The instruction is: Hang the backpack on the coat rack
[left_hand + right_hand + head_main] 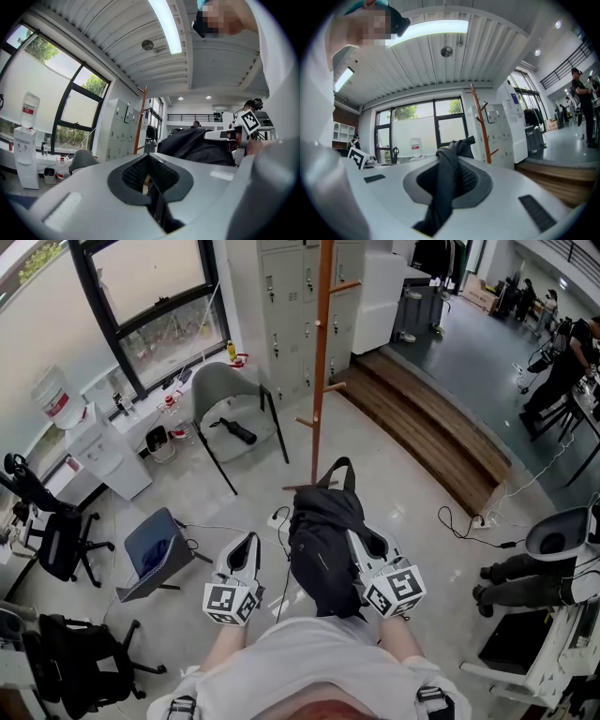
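Clamping backpack [319,554] strap in right claw [362,546], backpack bulk at ten o'clock of it, left claw [250,542] pinched shut

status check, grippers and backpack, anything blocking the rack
Right gripper shut on backpack strap; left gripper shut, empty. It hangs short of coat rack. Chair beside rack, not between.

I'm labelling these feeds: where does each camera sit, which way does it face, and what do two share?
Head view: on the person's head, looking steeply down at the backpack, coat rack, left gripper and right gripper; forearms and torso show.
Left gripper view: rides the left gripper, looking level along its closed, empty jaws; a sleeve at right.
Right gripper view: rides the right gripper, jaws pinching the backpack strap; shirt at left.
All three show the coat rack.
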The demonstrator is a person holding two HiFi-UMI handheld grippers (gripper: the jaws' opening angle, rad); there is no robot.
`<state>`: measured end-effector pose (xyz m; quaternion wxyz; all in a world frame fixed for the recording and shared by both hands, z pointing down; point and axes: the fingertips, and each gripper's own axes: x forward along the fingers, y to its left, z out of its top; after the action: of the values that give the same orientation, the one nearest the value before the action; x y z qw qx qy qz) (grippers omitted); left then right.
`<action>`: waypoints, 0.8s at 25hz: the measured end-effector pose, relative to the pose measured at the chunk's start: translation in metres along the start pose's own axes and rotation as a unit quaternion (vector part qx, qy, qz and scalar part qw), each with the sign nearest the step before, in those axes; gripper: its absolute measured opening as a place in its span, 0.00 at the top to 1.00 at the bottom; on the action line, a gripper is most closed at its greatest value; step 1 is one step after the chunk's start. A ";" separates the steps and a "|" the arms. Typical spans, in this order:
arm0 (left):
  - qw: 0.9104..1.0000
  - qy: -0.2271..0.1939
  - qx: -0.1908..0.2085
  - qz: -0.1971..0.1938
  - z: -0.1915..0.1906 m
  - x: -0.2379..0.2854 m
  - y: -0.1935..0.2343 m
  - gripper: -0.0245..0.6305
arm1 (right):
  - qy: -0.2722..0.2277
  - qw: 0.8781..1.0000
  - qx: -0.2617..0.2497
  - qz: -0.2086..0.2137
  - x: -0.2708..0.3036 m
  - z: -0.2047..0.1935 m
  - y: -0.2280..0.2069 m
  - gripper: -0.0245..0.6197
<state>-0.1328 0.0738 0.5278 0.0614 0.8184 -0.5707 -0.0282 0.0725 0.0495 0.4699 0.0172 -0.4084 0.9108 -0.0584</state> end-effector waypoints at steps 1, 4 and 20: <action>1.000 0.003 0.000 0.004 -0.001 0.012 0.005 0.95 | -0.001 1.000 0.001 0.006 0.010 0.000 -0.009 0.90; 1.000 0.000 0.004 0.009 0.002 0.055 0.012 0.95 | -0.005 1.000 0.005 0.025 0.038 0.002 -0.038 0.90; 0.998 -0.029 0.007 0.061 0.032 0.206 0.060 0.95 | -0.009 0.995 -0.021 0.102 0.171 0.038 -0.136 0.90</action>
<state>-0.1213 -0.1422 0.5087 0.0403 0.7812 -0.6214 -0.0440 0.0625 -0.1718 0.4516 0.0226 -0.3140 0.9486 -0.0333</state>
